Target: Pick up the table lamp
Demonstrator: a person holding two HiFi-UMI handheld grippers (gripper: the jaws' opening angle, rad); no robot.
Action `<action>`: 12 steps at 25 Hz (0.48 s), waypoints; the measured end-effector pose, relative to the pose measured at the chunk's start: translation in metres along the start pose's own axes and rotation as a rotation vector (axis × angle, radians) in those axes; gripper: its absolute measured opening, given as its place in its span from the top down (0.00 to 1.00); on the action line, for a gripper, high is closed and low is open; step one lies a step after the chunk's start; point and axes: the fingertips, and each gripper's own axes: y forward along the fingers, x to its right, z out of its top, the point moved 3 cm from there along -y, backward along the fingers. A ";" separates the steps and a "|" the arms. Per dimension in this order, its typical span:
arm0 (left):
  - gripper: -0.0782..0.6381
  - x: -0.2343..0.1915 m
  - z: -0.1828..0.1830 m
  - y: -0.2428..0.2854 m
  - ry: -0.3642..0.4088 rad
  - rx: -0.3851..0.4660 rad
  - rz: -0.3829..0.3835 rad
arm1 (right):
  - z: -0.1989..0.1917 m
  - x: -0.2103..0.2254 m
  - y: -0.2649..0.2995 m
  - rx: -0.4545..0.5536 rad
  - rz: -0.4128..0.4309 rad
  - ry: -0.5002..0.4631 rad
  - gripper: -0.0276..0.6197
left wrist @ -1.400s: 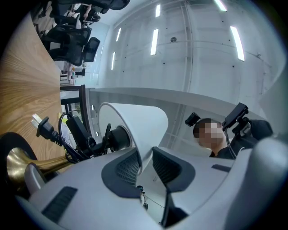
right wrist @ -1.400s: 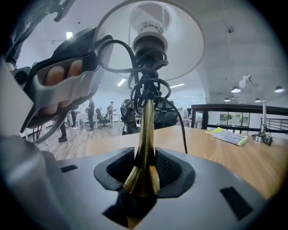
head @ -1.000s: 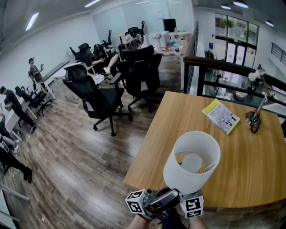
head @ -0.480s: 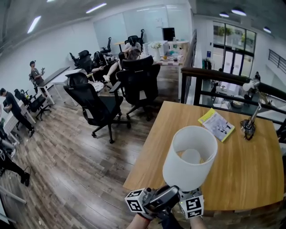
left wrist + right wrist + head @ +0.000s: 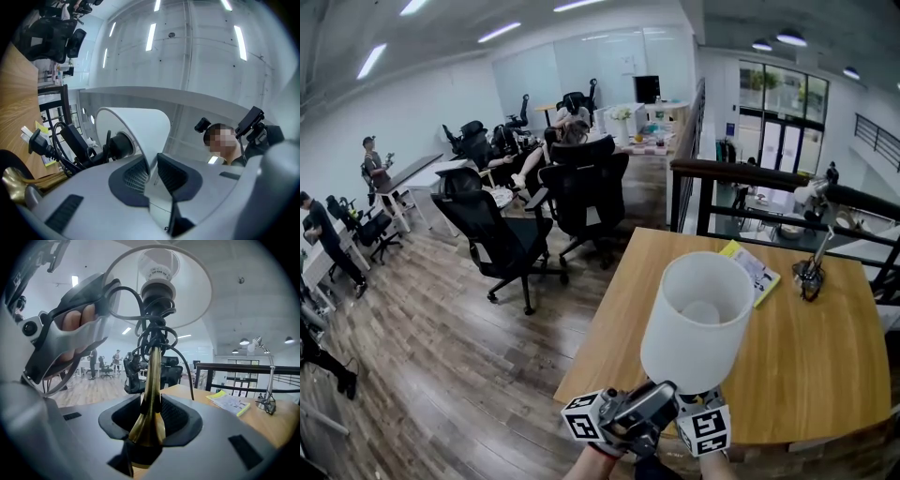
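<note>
The table lamp has a white drum shade (image 5: pixel 698 319), a brass stem (image 5: pixel 152 376) and a black cord (image 5: pixel 140 341) wound round the stem. It hangs in the air over the near edge of the wooden table (image 5: pixel 825 375). My left gripper (image 5: pixel 152 171) is shut on the thin lower rim of the shade (image 5: pixel 136 124). My right gripper (image 5: pixel 151 420) is shut on the flared foot of the stem, and its jaws have just closed a little further on it. In the head view only the two marker cubes (image 5: pixel 586 419) (image 5: pixel 705 429) show below the shade.
On the table lie a yellow booklet (image 5: pixel 755 272) and a small desk lamp (image 5: pixel 809 272) at the far side. A black railing (image 5: pixel 769 178) runs behind it. Black office chairs (image 5: pixel 502 239) stand on the wood floor to the left, with people at desks beyond.
The lamp has risen with both grippers. The shade stands higher over the table, and the table top looks further below it.
</note>
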 end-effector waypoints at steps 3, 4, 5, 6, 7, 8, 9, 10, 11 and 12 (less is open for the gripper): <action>0.81 0.004 0.000 0.004 0.003 0.009 -0.003 | 0.005 0.001 -0.004 0.002 0.000 -0.005 0.74; 0.81 0.005 0.000 0.006 0.006 0.011 -0.004 | 0.006 0.001 -0.006 0.005 0.002 -0.007 0.74; 0.81 0.006 0.001 0.008 0.008 0.011 -0.004 | 0.008 0.001 -0.007 0.007 0.003 -0.009 0.74; 0.81 0.007 0.001 0.010 0.011 0.009 -0.004 | 0.010 0.002 -0.008 0.009 0.005 -0.010 0.74; 0.81 0.008 0.001 0.012 0.013 0.008 -0.003 | 0.012 0.002 -0.009 0.012 0.006 -0.011 0.74; 0.81 0.010 0.001 0.014 0.016 0.007 -0.004 | 0.014 0.002 -0.010 0.015 0.007 -0.012 0.74; 0.81 0.012 0.002 0.016 0.019 0.008 -0.005 | 0.017 0.002 -0.012 0.018 0.007 -0.013 0.74; 0.81 0.014 0.002 0.018 0.022 0.008 -0.007 | 0.020 0.003 -0.013 0.022 0.007 -0.015 0.74; 0.81 0.016 0.002 0.020 0.026 0.009 -0.008 | 0.023 0.003 -0.015 0.027 0.006 -0.019 0.74; 0.81 0.018 0.002 0.022 0.029 0.010 -0.008 | 0.025 0.004 -0.016 0.032 0.006 -0.022 0.74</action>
